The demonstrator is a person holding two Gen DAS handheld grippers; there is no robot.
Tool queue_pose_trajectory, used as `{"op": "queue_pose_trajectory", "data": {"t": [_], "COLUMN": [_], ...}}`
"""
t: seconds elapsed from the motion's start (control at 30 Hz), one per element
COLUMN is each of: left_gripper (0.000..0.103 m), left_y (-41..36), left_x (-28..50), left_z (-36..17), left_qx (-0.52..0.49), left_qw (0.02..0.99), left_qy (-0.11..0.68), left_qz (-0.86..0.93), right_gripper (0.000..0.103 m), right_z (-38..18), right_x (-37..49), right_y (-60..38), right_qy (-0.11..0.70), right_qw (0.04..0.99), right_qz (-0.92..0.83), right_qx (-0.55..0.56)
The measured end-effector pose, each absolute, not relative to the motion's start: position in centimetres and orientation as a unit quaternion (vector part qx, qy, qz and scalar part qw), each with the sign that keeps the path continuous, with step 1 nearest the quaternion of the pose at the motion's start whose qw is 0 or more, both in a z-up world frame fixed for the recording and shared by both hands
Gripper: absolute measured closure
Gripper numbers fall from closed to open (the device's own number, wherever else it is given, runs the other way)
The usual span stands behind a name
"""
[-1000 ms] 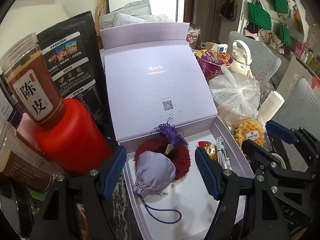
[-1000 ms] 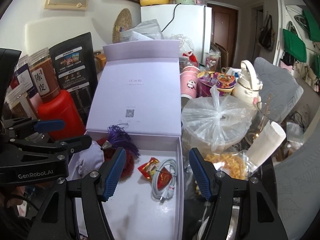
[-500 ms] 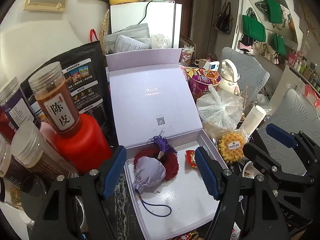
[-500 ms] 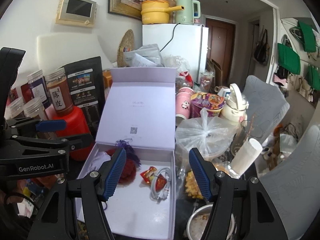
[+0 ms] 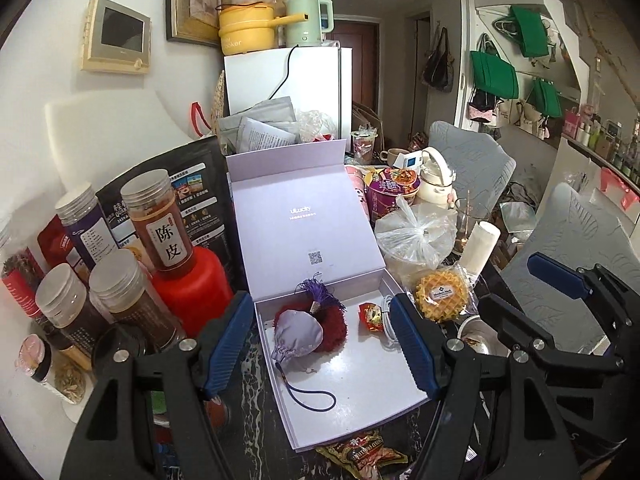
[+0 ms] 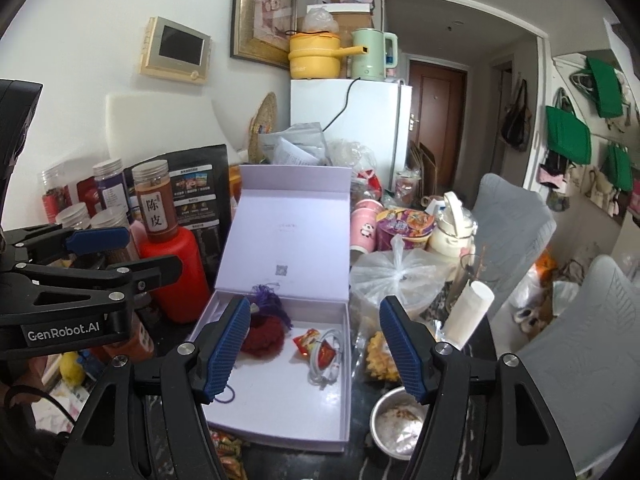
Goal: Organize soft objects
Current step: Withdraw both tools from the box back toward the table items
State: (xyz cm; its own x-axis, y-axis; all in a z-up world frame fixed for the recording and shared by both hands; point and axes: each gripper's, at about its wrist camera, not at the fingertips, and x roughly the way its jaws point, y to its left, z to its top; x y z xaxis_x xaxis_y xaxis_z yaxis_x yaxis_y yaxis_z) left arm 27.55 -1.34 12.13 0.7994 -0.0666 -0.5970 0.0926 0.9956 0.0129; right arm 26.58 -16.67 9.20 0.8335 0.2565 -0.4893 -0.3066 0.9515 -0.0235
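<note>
- left wrist view: the lilac pouch (image 5: 297,333) lies in the far left corner of the open box (image 5: 372,392), leaning on the red fluffy pompom (image 5: 334,326), with the purple tassel (image 5: 318,293) on top; bunched there, the soft things leave most of the box floor bare, likely for more.
- the pouch's cord (image 5: 310,396) loops loose across that bare floor.
- a snack packet (image 5: 370,316) and a white cable (image 6: 326,354) sit apart toward the right wall.
- the lid (image 5: 306,216) stands propped upright, keeping the box reachable.
- left tongs (image 5: 320,344) are spread and hold nothing, hovering above the box.
- right tongs (image 6: 312,346) are likewise spread and empty.
- jars (image 5: 158,220) and a tied plastic bag (image 5: 416,236) crowd the table (image 5: 248,396) on both sides of the box.
</note>
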Motion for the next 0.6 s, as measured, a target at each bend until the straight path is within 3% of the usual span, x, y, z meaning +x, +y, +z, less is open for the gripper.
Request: {"op": "queue_pose_trajectory", "data": {"t": [0.23,0.47,0.6], "left_gripper": [0.032,0.004,0.004], "left_y": [-2.1,-1.9,-1.8], "left_x": [24.2,20.8,19.0], "left_z": [12.4,12.6,12.5], "left_qx": [0.029,0.024,0.025], "left_qw": [0.951,0.957,0.959], "left_qy": [0.304,0.283,0.277], "left_qz": [-0.051,-0.053,-0.058], "right_gripper": [0.034,0.029,0.028], "right_z": [9.8,9.9,9.7], "right_x": [23.1,19.4,17.4], "right_y": [-17.3,-17.5,-17.5], "right_qy": [0.239,0.229,0.228], "right_qw": [0.959,0.963,0.964], "right_qz": [0.140,0.129,0.127], "right_qx": [-0.054,-0.057,-0.057]}}
